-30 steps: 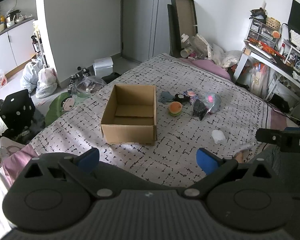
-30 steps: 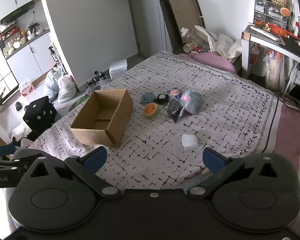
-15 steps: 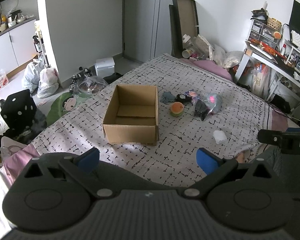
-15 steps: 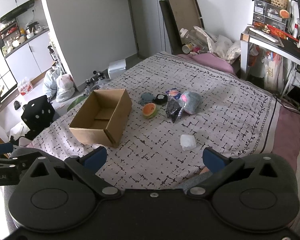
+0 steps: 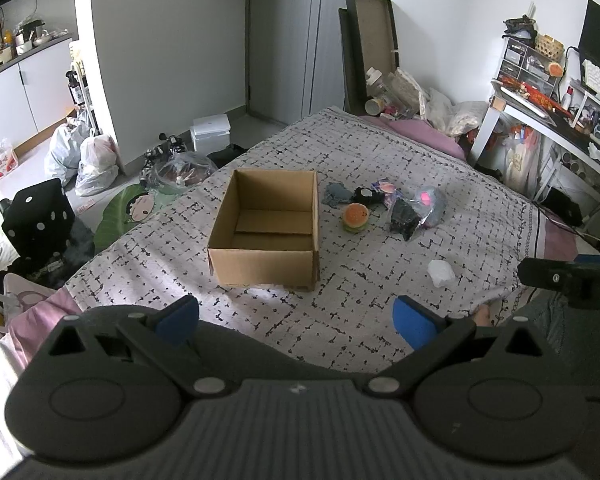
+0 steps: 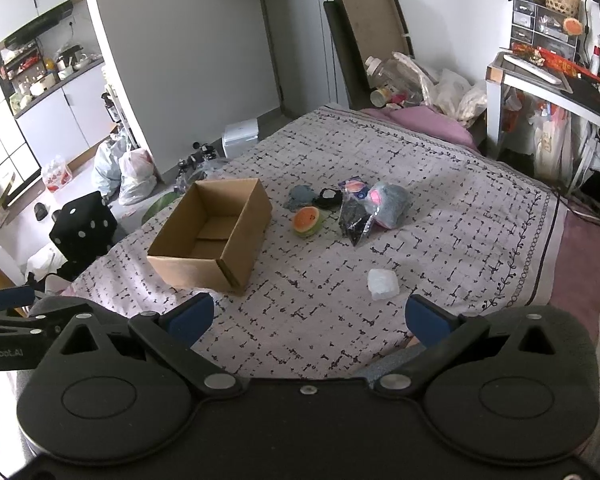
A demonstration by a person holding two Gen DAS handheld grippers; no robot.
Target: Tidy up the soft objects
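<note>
Soft toys [image 5: 355,218] lie clustered beside the open, empty cardboard box [image 5: 266,226].

Bare bedspread [image 5: 340,312] ahead; cardboard box [image 5: 266,232] blocks left.

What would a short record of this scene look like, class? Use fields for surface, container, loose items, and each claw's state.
surface: bed with patterned sheet
container: open cardboard box, nothing visible inside
loose items: small group of soft toys beside the box, including a burger-like plush, a grey and pink plush in a clear bag, a dark bagged item
apart from group: white soft item, nearer the claws
left claw: open, holding nothing
right claw: open, holding nothing
progress: no item in the box yet
</note>
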